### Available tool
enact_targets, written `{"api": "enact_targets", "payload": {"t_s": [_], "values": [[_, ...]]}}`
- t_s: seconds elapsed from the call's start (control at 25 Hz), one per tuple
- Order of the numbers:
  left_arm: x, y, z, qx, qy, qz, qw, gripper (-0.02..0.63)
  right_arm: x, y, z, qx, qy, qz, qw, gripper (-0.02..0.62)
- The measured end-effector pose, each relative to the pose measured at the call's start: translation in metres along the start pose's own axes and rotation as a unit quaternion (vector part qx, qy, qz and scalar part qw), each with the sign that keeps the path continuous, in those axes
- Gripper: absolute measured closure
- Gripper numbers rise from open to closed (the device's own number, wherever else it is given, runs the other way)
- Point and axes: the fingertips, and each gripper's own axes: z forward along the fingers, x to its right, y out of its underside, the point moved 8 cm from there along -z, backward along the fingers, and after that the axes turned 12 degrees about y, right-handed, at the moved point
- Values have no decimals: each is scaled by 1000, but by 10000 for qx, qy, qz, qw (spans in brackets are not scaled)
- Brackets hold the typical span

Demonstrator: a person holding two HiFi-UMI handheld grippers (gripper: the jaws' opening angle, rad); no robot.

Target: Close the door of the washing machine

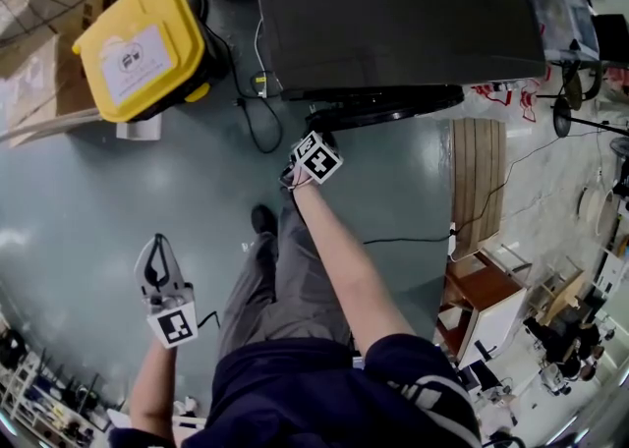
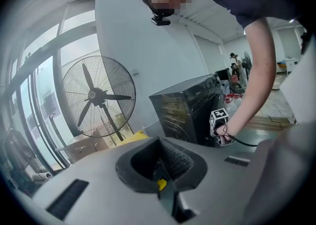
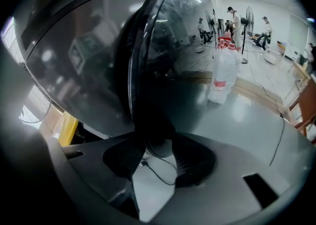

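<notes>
Right arm [image 1: 344,259] stretches forward, right hand-held gripper [image 3: 153,157] open around the door [image 3: 177,46] rim; left hand-held gripper [image 2: 159,169] hangs shut, empty.

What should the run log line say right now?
right gripper: open, astride washing machine door edge | left gripper: shut, empty | door: open

From the head we look steeply down past our own torso to the grey floor [image 1: 79,240]. The washing machine [image 1: 393,14] lies along the top edge, with the left gripper [image 1: 157,245] and right gripper [image 1: 313,146] below it. Our left gripper view looks nearly level at the machine from well back and catches the right gripper too. Our right gripper view sits close against the door [image 3: 177,61], tilted down. All three views share the machine.
</notes>
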Motion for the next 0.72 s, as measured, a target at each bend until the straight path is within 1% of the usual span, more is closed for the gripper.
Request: {"api": "enact_targets", "payload": {"t_s": [0.36,0.72], "values": [[-10,1,-1,-11,-97,9,10000,581,-12,-6,2,-19,44,75,10000,407],[-9,2,1,-63,-143,-16,9999,581,-15,-8,5,-50,77,103,9999,407]]}}
